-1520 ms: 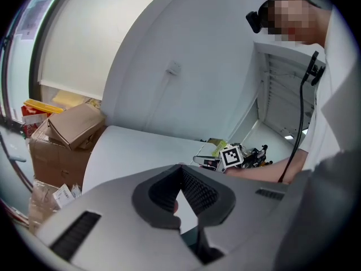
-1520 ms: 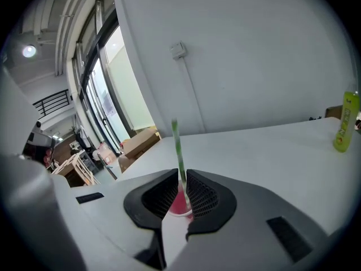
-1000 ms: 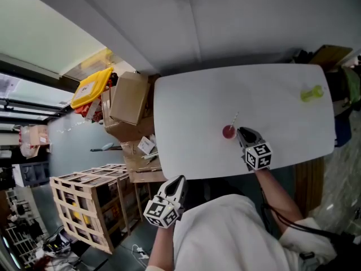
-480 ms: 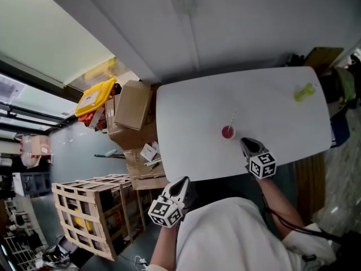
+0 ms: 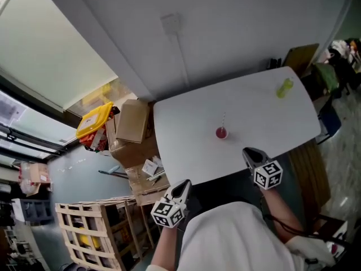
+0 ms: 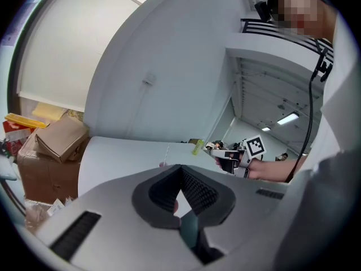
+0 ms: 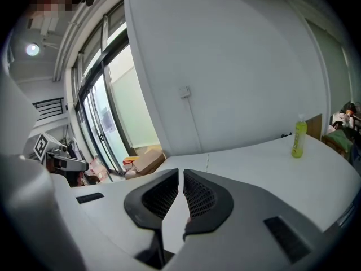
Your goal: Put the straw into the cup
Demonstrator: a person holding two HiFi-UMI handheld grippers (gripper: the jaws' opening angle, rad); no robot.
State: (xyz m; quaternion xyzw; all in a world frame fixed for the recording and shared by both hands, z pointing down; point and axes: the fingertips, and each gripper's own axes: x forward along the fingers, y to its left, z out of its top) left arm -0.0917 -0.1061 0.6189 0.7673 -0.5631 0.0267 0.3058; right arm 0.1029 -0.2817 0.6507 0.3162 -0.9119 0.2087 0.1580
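Observation:
A small red cup [image 5: 221, 132] stands near the middle of the white table [image 5: 186, 123], with a thin white straw [image 5: 223, 119] rising out of it. My right gripper [image 5: 252, 153] is over the table's near edge, a short way in front of the cup and apart from it, shut with nothing in it. My left gripper [image 5: 182, 187] is off the table by my body, shut and empty. In the left gripper view the cup [image 6: 162, 164] and straw [image 6: 167, 151] show just above the jaws. The right gripper view shows only the straw [image 7: 207, 161].
A yellow-green bottle [image 5: 284, 87] stands at the table's far right corner. Cardboard boxes [image 5: 132, 121], a yellow bin [image 5: 93, 119] and a wooden crate [image 5: 96, 230] sit on the floor to the left. The wall runs behind the table. Bags and clutter [image 5: 338, 61] lie to the right.
My right gripper has drawn back from beside the cup to the table's near edge. The cup and straw stay in place. The head view has pulled back and shows more wall.

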